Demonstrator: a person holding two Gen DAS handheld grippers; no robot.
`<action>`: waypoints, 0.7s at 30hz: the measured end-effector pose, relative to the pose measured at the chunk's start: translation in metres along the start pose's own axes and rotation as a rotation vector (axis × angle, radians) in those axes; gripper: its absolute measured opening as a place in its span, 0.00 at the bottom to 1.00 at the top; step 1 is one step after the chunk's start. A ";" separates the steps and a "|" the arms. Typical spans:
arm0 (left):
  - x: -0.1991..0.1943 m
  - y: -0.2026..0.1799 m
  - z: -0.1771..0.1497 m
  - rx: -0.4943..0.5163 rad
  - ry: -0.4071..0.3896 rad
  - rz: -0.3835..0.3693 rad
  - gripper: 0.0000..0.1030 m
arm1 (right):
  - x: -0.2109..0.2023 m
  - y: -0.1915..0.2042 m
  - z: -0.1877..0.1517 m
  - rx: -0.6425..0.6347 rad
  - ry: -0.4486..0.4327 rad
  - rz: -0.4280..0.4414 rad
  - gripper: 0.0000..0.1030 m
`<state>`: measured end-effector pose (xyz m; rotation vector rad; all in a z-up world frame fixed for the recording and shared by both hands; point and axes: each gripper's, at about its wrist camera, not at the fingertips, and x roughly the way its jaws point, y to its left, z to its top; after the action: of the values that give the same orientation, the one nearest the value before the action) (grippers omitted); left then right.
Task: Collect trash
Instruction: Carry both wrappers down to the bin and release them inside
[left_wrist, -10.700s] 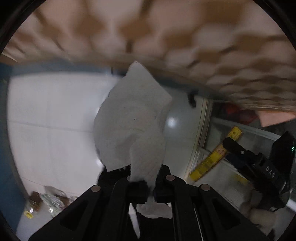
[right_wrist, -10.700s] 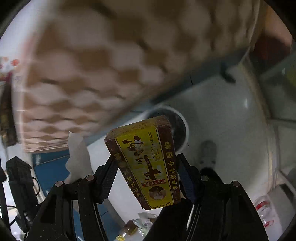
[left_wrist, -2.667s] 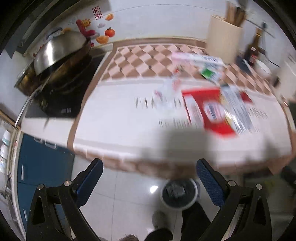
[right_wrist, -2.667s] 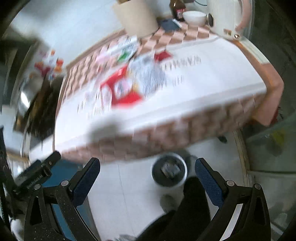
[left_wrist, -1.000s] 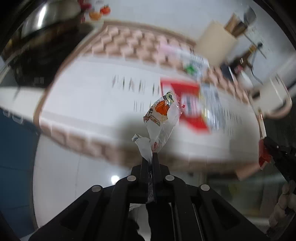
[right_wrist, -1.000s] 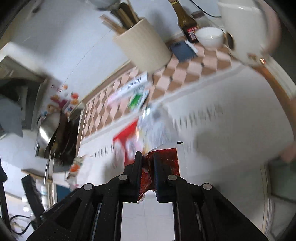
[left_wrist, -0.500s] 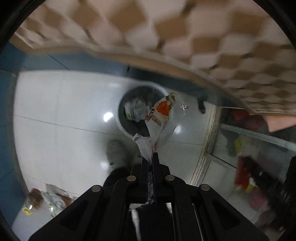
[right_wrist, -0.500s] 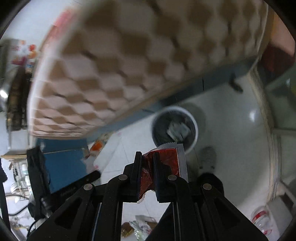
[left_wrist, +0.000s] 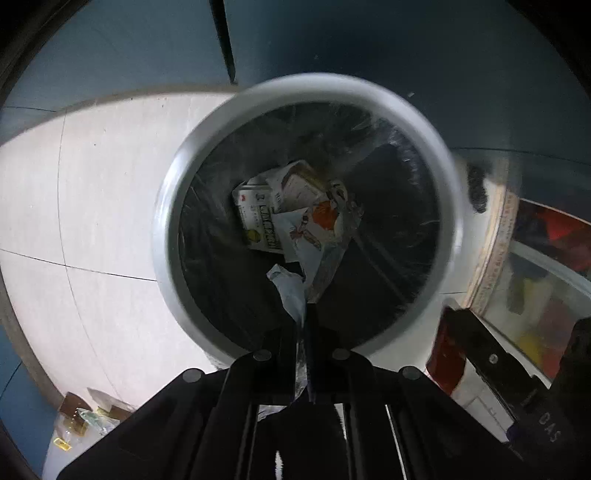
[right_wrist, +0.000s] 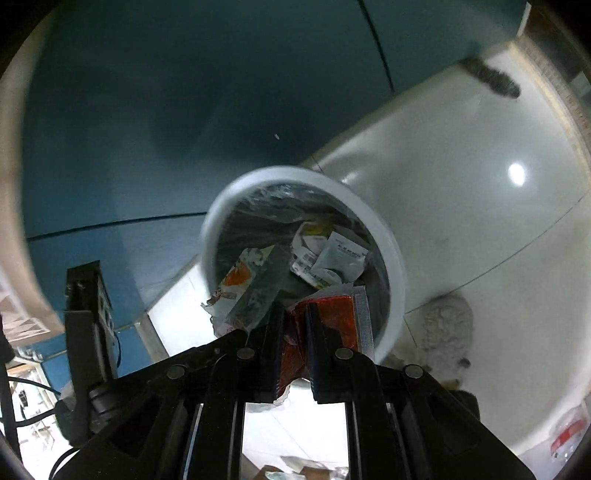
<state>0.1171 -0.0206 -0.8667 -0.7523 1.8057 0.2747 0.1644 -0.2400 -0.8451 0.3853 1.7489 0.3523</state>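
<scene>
A round trash bin (left_wrist: 166, 206) with a white rim and a black liner stands on the floor, with several wrappers and cartons at its bottom. My left gripper (left_wrist: 304, 321) hangs just above its near rim, shut on a clear wrapper with orange print (left_wrist: 317, 236) that dangles over the opening. My right gripper (right_wrist: 295, 325) is shut on a crumpled red packet (right_wrist: 332, 317) over the near rim of the bin (right_wrist: 391, 258). The orange-print wrapper (right_wrist: 243, 288) shows to its left. In the left wrist view the red packet (left_wrist: 447, 354) sits at the right.
Blue cabinet fronts (right_wrist: 184, 110) rise right behind the bin. Pale floor tiles (left_wrist: 74, 221) surround it. A grey slipper (right_wrist: 447, 325) rests beside the bin. Loose litter (left_wrist: 85, 417) lies on the floor at the lower left, and a bottle (right_wrist: 565, 439) at the far right.
Both grippers have dropped from counter height down to the bin, which now fills the views. Each still holds its wrapper.
</scene>
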 end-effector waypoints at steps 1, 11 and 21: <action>0.002 0.000 0.001 0.002 -0.002 0.008 0.03 | 0.012 -0.003 0.002 -0.012 0.010 -0.002 0.12; -0.033 0.015 -0.006 -0.047 -0.096 -0.004 1.00 | 0.041 -0.002 0.008 -0.022 0.114 -0.028 0.38; -0.075 0.039 -0.042 -0.101 -0.212 0.047 1.00 | 0.004 0.026 0.001 -0.166 0.082 -0.136 0.85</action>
<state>0.0755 0.0136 -0.7896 -0.7232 1.6189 0.4625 0.1660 -0.2151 -0.8377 0.1334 1.8000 0.4170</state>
